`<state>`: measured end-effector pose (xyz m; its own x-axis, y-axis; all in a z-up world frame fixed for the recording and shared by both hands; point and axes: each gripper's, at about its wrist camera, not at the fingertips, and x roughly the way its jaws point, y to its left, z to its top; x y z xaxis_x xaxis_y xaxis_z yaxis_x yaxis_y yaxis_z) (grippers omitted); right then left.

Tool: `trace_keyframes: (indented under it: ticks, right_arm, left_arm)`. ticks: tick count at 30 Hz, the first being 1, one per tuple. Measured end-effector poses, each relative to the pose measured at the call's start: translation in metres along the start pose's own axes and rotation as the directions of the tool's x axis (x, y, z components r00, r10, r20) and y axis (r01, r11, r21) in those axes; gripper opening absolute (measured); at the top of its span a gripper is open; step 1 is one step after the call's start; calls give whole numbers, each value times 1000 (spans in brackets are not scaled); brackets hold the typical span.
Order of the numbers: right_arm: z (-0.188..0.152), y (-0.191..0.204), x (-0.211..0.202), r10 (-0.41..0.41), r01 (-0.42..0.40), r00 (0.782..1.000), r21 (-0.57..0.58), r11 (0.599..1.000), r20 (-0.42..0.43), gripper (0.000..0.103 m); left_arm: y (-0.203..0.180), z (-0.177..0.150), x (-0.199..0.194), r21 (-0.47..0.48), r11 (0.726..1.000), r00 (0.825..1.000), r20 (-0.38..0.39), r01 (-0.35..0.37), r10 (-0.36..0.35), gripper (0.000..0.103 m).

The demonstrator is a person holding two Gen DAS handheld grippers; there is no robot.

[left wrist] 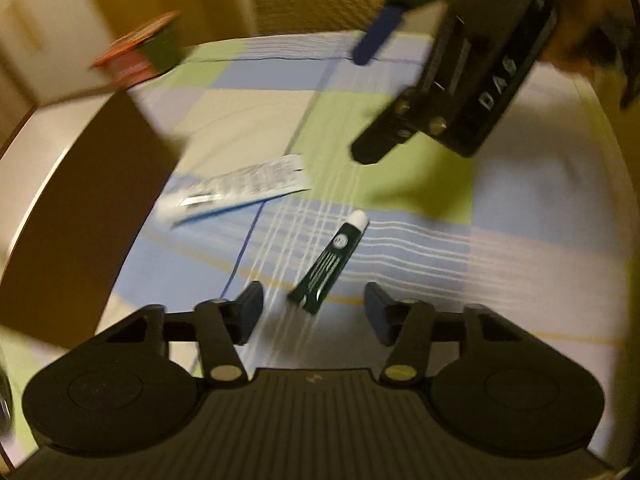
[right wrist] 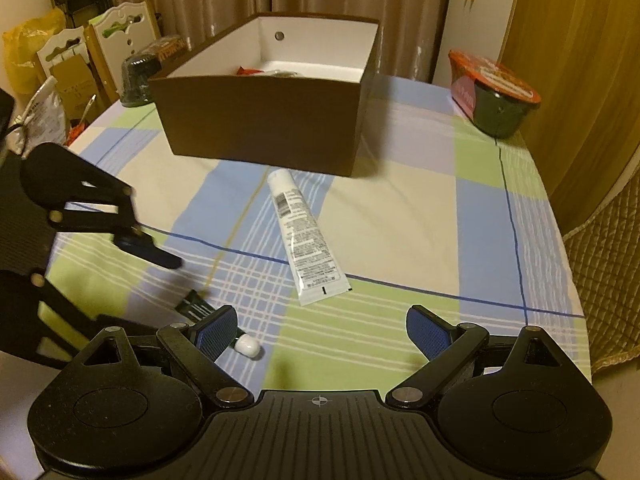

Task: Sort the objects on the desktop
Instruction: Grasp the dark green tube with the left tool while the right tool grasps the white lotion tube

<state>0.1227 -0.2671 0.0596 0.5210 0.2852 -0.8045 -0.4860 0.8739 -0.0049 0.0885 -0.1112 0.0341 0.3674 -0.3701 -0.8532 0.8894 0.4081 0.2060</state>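
A small dark green tube with a white cap lies on the checked tablecloth, just ahead of my open, empty left gripper. In the right wrist view only its white cap and part of its body show beside my left finger. A larger white tube lies mid-table, also in the left wrist view. My right gripper is open and empty above the cloth, short of the white tube. A brown box with white inside stands behind, holding some items.
A red-lidded instant noodle bowl stands at the far right of the table. A dark cup stands left of the box. The table's right edge meets a quilted chair. The other gripper hangs over the far side in the left wrist view.
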Motion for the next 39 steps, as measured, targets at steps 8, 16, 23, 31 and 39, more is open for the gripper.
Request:
trace_keyframes:
  ticks: [8, 16, 23, 31, 39]
  right_arm:
    - [0, -14, 17, 4, -4, 1000, 19, 1000, -26, 94]
    - [4, -15, 32, 19, -18, 999, 19, 1000, -38, 94]
    - [19, -8, 51, 35, -37, 999, -44, 998, -38, 94]
    - [53, 12, 93, 80, -86, 996, -196, 977, -36, 93]
    - [72, 21, 127, 93, -114, 991, -268, 957, -93, 73]
  left_arm:
    - [6, 18, 41, 158, 980, 992, -22, 124, -122, 32]
    - [14, 17, 51, 169, 961, 976, -30, 220, -218, 15]
    - [20, 1, 39, 19, 981, 981, -13, 194, -194, 14]
    - [40, -43, 10, -265, 963, 998, -25, 48, -57, 14]
    - [37, -71, 0, -431, 900, 997, -71, -62, 35, 14]
